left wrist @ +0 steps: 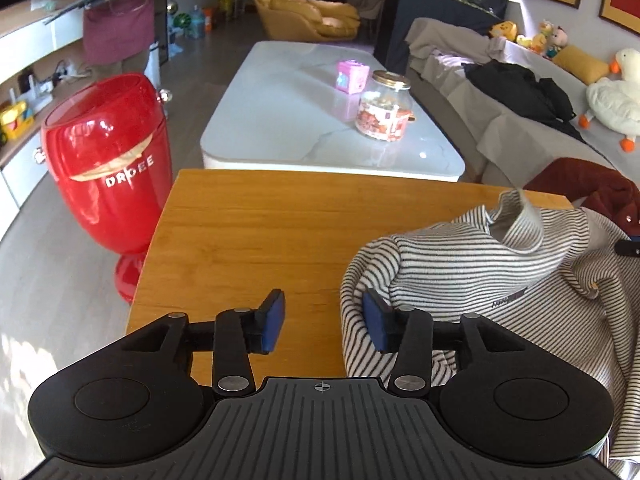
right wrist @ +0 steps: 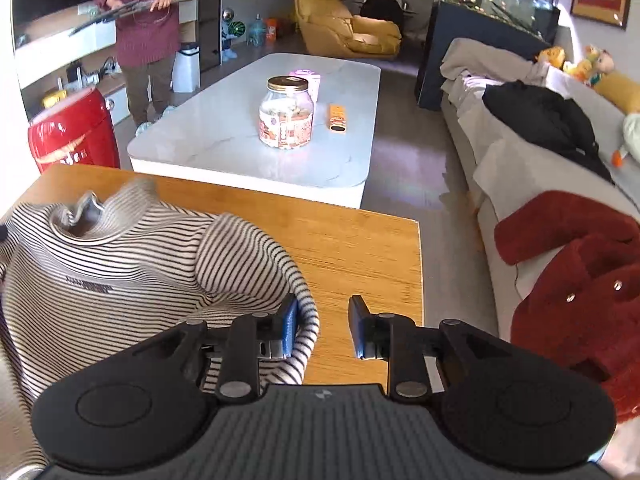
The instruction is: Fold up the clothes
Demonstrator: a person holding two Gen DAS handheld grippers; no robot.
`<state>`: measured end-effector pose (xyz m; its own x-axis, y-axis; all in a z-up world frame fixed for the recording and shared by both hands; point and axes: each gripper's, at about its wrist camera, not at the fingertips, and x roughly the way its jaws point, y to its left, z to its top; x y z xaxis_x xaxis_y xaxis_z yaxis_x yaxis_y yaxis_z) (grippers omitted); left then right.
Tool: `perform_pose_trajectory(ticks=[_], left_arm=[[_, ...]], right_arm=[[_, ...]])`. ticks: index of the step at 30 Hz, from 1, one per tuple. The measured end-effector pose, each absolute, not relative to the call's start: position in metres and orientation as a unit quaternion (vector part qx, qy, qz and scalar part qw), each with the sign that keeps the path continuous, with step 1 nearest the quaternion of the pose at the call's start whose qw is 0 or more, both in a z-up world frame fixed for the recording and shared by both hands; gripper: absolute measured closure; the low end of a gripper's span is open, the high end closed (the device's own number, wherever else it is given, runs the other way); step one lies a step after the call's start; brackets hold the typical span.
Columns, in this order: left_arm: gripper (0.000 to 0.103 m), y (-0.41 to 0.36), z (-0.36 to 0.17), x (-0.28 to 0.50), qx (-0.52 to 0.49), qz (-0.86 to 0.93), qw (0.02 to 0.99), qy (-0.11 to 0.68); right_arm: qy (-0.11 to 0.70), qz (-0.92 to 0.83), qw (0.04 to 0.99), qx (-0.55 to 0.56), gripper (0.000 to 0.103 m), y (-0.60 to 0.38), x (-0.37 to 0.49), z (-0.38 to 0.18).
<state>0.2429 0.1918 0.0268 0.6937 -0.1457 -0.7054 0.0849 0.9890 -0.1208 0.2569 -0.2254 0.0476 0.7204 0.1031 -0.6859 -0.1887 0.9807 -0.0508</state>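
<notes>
A black-and-white striped turtleneck top lies rumpled on the wooden table; it also shows in the right wrist view. My left gripper is open at the top's left edge, its right finger against the striped sleeve fold. My right gripper is open at the top's right edge on the same table, its left finger touching the sleeve fold. Neither jaw pair is closed on cloth.
A red bin stands left of the table. A white marble coffee table with a glass jar lies ahead. A sofa with a red coat and black jacket is right. A person stands far left.
</notes>
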Motion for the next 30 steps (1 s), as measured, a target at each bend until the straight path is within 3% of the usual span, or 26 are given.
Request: perform_pose_trajectory(ticks=[5,11,15,17,18,21,23,27,30], left_arm=[[0.03,0.203,0.062,0.215,-0.065,-0.1,0.93,0.347],[0.03,0.159,0.052,0.194,-0.078,-0.223,0.902,0.36],[0.026,0.125,0.028,0.18,-0.056,-0.303,0.873,0.379],[0.023,0.12,0.016,0.181,-0.054,-0.312,0.863,0.393],[0.023,0.12,0.011,0.183,-0.058,-0.312,0.859,0.402],[0.022,0.129,-0.005,0.191,-0.082,-0.303,0.844,0.434],[0.024,0.135,-0.011,0.194,-0.09,-0.3,0.84,0.443],[0.024,0.145,-0.002,0.188,-0.06,-0.277,0.86,0.424],[0.021,0.158,0.009,0.19,-0.034,-0.226,0.886,0.403]], right_arm=[[0.304,0.142,0.941,-0.029,0.069,-0.192,0.244,0.083],[0.381,0.284,0.874,0.103,0.069,-0.116,0.299,0.066],[0.461,0.288,0.831,0.119,0.065,-0.067,0.349,0.021],[0.49,0.292,0.809,0.144,0.079,-0.057,0.37,0.008],[0.483,0.298,0.81,0.149,0.089,-0.053,0.375,0.011],[0.368,0.257,0.89,0.087,0.096,-0.051,0.379,0.041],[0.306,0.213,0.927,0.029,0.095,-0.053,0.38,0.057],[0.302,0.2,0.932,-0.009,0.092,-0.08,0.365,0.069],[0.305,0.189,0.932,-0.042,0.08,-0.11,0.325,0.068]])
